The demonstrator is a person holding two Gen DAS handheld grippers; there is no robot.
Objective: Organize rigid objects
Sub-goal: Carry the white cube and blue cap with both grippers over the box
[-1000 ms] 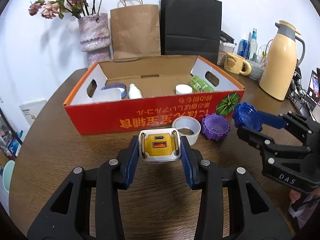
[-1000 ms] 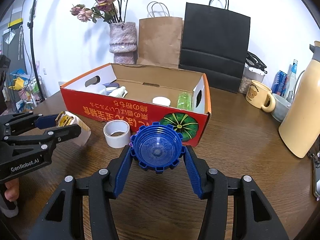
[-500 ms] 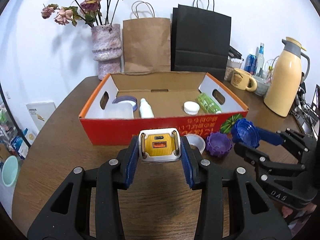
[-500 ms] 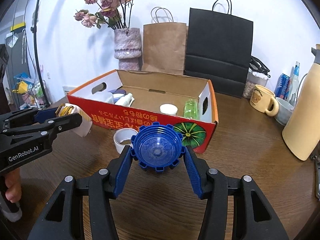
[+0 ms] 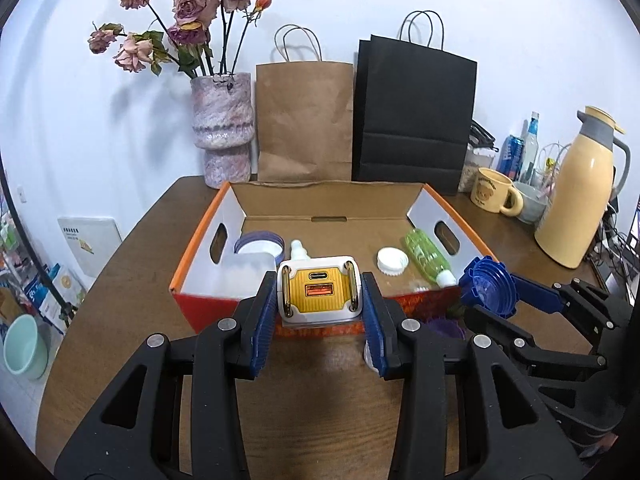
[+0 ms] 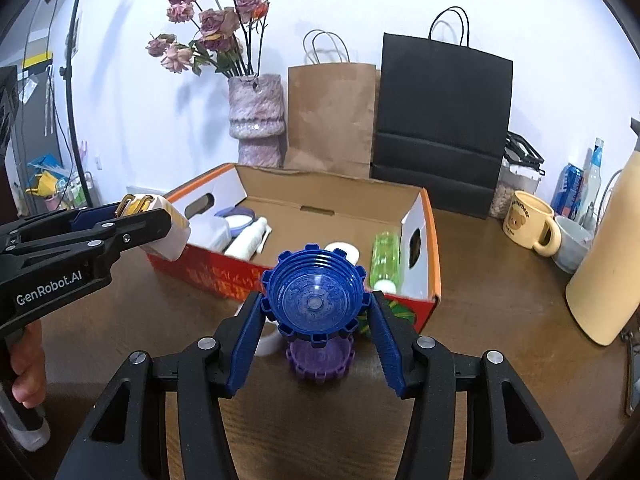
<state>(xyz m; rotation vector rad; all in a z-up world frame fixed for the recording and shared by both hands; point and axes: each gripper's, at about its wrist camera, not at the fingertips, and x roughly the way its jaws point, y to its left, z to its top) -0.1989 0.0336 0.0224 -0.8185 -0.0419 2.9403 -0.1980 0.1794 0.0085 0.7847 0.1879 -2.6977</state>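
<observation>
My left gripper [image 5: 319,298] is shut on a white and yellow charger block [image 5: 318,293], held above the near wall of the red cardboard box [image 5: 208,304]. The same gripper [image 6: 132,210] shows at the left of the right wrist view. My right gripper [image 6: 316,300] is shut on a blue ridged cup [image 6: 314,295], lifted over the table just in front of the box [image 6: 424,296]. In the left wrist view the blue cup [image 5: 486,286] hangs at the box's right front corner. A purple ridged cup [image 6: 320,358] stands on the table below the blue one.
Inside the box lie a green bottle [image 5: 426,254], a white cap [image 5: 392,260], a small white bottle [image 6: 248,240] and a clear tub [image 5: 248,272]. A white tape roll [image 6: 268,340] sits by the purple cup. A vase [image 5: 222,128], paper bags, a mug [image 6: 528,224] and a thermos [image 5: 576,192] crowd the back.
Both grippers have risen with their loads and come closer to the box. The box interior now shows more from above; the tape roll and purple cup have slipped behind the fingers.
</observation>
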